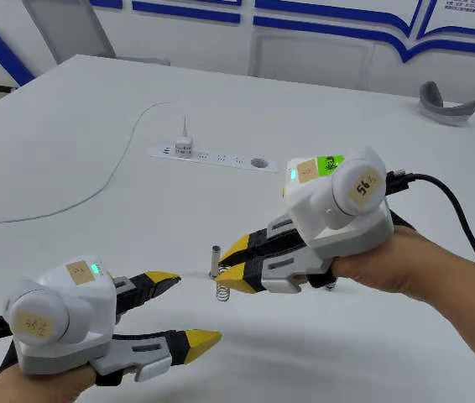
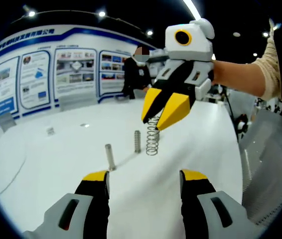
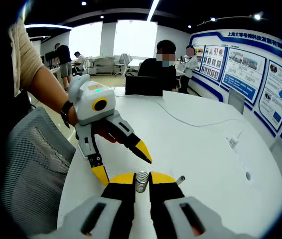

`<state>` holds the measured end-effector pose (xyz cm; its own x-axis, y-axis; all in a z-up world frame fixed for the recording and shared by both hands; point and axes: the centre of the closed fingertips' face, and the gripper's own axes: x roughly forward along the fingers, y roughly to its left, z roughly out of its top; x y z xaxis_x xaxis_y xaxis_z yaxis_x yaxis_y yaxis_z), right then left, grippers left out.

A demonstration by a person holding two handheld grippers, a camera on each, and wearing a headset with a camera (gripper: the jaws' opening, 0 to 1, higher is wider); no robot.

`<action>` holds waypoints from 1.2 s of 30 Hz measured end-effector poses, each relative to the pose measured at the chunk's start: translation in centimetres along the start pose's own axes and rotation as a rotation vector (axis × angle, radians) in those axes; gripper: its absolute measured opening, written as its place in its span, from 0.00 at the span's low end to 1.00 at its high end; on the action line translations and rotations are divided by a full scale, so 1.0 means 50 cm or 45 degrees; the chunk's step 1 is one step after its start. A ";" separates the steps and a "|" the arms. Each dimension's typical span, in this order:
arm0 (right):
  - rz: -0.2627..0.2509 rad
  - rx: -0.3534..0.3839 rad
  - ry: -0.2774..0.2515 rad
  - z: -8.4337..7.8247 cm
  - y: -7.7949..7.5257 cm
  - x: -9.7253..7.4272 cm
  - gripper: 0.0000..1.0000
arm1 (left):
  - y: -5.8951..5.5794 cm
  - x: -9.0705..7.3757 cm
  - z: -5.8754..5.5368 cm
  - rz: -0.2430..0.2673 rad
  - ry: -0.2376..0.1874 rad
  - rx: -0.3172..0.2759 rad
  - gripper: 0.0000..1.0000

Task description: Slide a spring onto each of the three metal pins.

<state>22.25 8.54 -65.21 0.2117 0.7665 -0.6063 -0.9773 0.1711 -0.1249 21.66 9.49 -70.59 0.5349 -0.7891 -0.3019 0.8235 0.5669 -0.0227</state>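
The white table [image 1: 70, 126] carries everything, and a bare pin [image 1: 215, 260] stands upright on it toward its near side. The right gripper [image 1: 223, 270] comes in from the right of that pin, held by a hand. Its yellow-tipped jaws are drawn close together and pinch the top end of a spring [image 1: 221, 291] just beside the pin. The left gripper [image 1: 194, 308] hangs nearer the person than the pin and off to its left, with its jaws spread wide and nothing between them.

A power strip [image 1: 212, 157] lies well beyond the pin, and a white cable [image 1: 103, 185] curves away from it across the table to the pin's far left.

In the left gripper view the spring [image 2: 152, 137] stands upright with its lower end on the table, to the right of the bare pin [image 2: 110, 156]. Its top is caught in the tips of the right gripper [image 2: 158, 114]. I cannot tell whether a pin sits inside the coils. Between the bare pin and the spring stands a ribbed post [image 2: 137, 142]. It is too small to tell whether it is a pin already wearing a spring.
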 end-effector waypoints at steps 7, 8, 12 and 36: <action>-0.036 0.007 -0.005 0.007 -0.033 -0.001 0.11 | 0.003 -0.001 -0.003 0.004 0.001 -0.005 0.58; -0.038 0.010 -0.007 0.007 -0.035 -0.001 0.11 | 0.004 -0.001 -0.003 0.004 0.000 -0.006 0.58; -0.059 0.023 -0.011 0.006 -0.052 0.002 0.11 | 0.006 -0.002 -0.006 0.006 0.002 -0.008 0.58; -0.153 0.063 -0.040 0.017 -0.130 0.020 0.11 | 0.017 -0.009 -0.017 0.022 0.016 -0.025 0.58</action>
<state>28.83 8.73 -64.36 0.3280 0.7577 -0.5643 -0.9435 0.2926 -0.1554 21.99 10.52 -71.28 0.5465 -0.7761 -0.3146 0.8102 0.5851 -0.0360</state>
